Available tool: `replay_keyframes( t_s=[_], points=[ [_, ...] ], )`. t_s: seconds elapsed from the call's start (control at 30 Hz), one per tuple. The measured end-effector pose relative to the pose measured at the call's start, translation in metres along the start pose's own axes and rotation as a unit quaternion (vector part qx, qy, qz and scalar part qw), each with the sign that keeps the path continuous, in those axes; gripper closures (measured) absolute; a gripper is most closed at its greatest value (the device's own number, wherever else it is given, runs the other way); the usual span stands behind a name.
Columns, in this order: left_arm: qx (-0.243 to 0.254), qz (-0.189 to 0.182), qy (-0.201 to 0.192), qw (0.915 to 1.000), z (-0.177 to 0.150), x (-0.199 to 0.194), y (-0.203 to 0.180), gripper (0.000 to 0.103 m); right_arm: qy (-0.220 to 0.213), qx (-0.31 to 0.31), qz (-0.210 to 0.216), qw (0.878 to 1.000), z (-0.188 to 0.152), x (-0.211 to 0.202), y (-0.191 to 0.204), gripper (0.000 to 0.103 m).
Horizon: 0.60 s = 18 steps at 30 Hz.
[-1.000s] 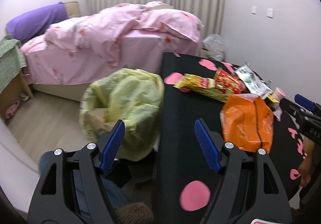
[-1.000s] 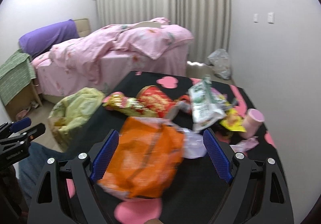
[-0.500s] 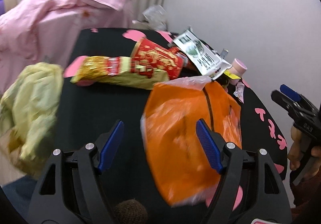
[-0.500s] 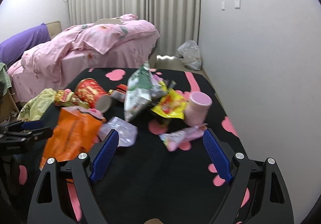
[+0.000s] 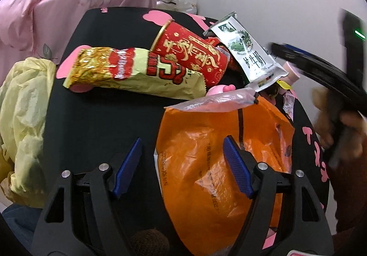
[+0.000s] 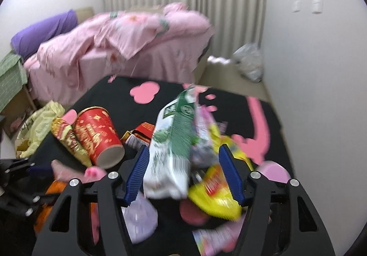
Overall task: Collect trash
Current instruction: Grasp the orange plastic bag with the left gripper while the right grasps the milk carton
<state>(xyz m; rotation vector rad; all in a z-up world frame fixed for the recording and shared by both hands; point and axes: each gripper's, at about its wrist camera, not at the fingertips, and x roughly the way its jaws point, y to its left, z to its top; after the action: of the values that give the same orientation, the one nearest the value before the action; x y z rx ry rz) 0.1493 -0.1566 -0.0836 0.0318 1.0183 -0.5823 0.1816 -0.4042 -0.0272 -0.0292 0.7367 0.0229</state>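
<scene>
Trash lies on a black table [image 5: 103, 123] with pink shapes. My left gripper [image 5: 183, 164] is open, its fingers astride the near end of an orange plastic bag [image 5: 218, 164]. Beyond it lie a yellow-red snack bag [image 5: 128, 72], a red paper cup [image 5: 190, 54] on its side and a white-green milk pouch [image 5: 250, 56]. My right gripper [image 6: 183, 175] is open over the milk pouch [image 6: 172, 152] and a yellow wrapper [image 6: 215, 196]. The red cup [image 6: 98, 136] is to its left.
A bin lined with a yellow bag [image 5: 23, 118] stands off the table's left edge. A bed with pink bedding [image 6: 128, 35] is behind the table. A white wall [image 6: 321, 72] runs along the right. A grey bag [image 6: 250, 65] lies on the floor by the wall.
My left gripper swung from the bin to over the orange bag and moved closer. My right gripper swung right, then back left and forward over the milk pouch.
</scene>
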Motion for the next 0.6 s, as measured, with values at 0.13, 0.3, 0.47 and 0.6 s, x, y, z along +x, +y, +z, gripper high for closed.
replay_keyframes(
  t_s=[0.13, 0.3, 0.47, 0.6],
  points=[
    [-0.011, -0.026, 0.008, 0.9996, 0.002, -0.008, 0.008, 0.039, 0.031, -0.003, 0.004, 0.999, 0.023, 0.038, 0.001, 0.044],
    [-0.011, -0.039, -0.009, 0.9991, 0.008, -0.013, 0.016, 0.040, 0.058, 0.002, 0.018, 0.998, 0.048, 0.061, -0.002, 0.044],
    [-0.038, -0.048, -0.010, 0.9981, 0.006, -0.012, 0.022, 0.044, 0.104, 0.008, 0.052, 0.993, 0.043, 0.061, -0.004, 0.069],
    [-0.035, -0.055, -0.022, 0.9977, 0.002, -0.015, 0.020, 0.044, 0.081, -0.006, 0.053, 0.995, 0.009, 0.019, 0.003, 0.072]
  ],
)
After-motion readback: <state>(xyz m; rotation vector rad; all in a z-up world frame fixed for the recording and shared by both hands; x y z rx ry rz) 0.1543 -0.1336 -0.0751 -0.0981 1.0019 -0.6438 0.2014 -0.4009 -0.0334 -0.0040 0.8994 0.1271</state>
